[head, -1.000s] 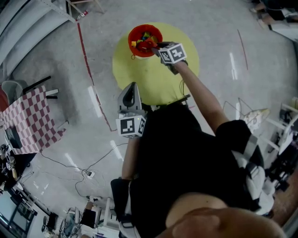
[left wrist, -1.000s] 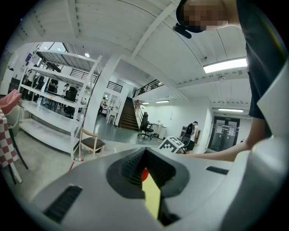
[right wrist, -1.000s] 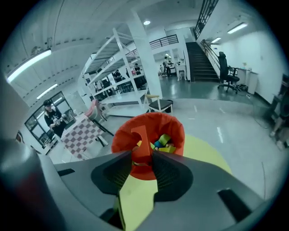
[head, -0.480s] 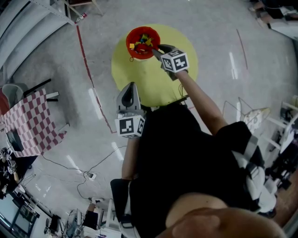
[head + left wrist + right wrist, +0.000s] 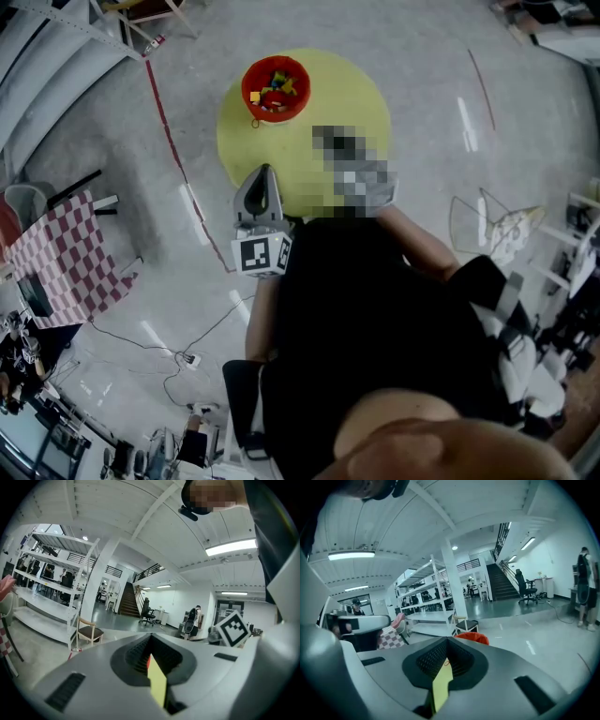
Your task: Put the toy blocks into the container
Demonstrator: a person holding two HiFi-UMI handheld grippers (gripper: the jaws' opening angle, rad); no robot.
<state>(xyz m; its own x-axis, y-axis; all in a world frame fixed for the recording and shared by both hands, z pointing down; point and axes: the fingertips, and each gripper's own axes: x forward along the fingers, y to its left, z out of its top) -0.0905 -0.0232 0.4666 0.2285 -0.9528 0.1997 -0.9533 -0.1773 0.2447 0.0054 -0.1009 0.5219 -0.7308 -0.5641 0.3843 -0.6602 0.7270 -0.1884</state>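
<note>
Toy blocks (image 5: 274, 89) are in the red bucket (image 5: 246, 94); none visible beside it on the yellow mat (image 5: 323, 103). Left gripper (image 5: 150, 656) closed, empty. Right gripper (image 5: 445, 660) jaws closing together, nothing between. Looks like the drop step is done. Next: check around the bucket for strays.

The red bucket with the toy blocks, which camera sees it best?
The head view: it looks down into the round red plastic bucket, showing the colourful toy blocks inside. The right gripper view catches only a sliver of it. The left gripper view misses it.

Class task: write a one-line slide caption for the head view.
Red container of toy blocks on a round yellow mat; the shut left gripper points toward it.
</note>
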